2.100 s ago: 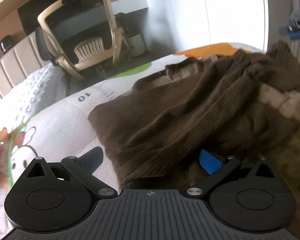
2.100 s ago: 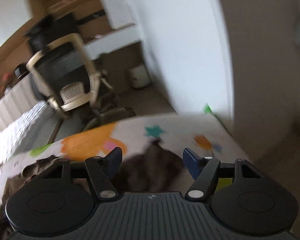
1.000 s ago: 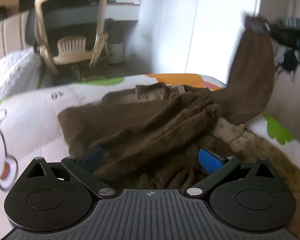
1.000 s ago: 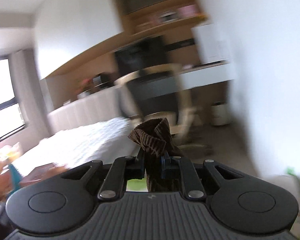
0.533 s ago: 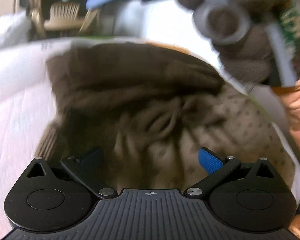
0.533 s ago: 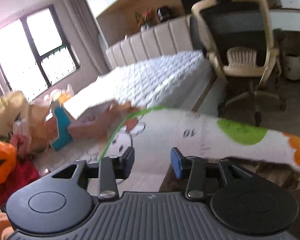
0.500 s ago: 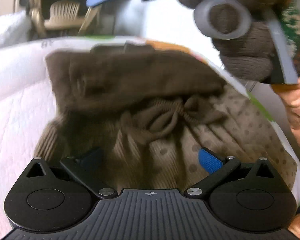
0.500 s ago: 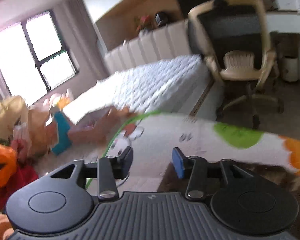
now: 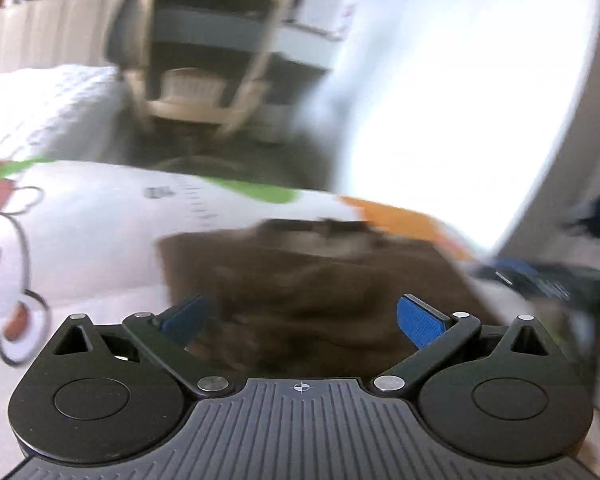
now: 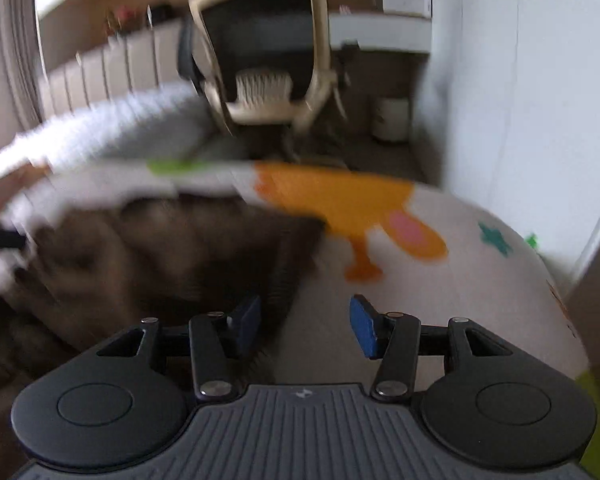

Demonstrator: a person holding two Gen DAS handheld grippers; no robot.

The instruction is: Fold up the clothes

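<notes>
Left wrist view: the left claw [image 9: 300, 316] is spread wide and grasps nothing, its blue pads [image 9: 417, 320] hanging over the near part of the brown corduroy garment [image 9: 307, 280]. The garment lies blurred on the printed play mat [image 9: 92, 232], with the cartoon animal print [image 9: 4, 272] off to its left and an orange patch [image 9: 395, 216] at its far right. Beyond the garment stands a beige office chair [image 9: 204, 60].

Right wrist view: the right claw [image 10: 304, 322] is released, jaws parted, empty, at the garment's [image 10: 172, 264] right edge, one pad over the cloth and the other over bare play mat [image 10: 459, 280]. The orange duck print [image 10: 339, 204] lies just right of the garment, the chair [image 10: 264, 52] beyond it.
</notes>
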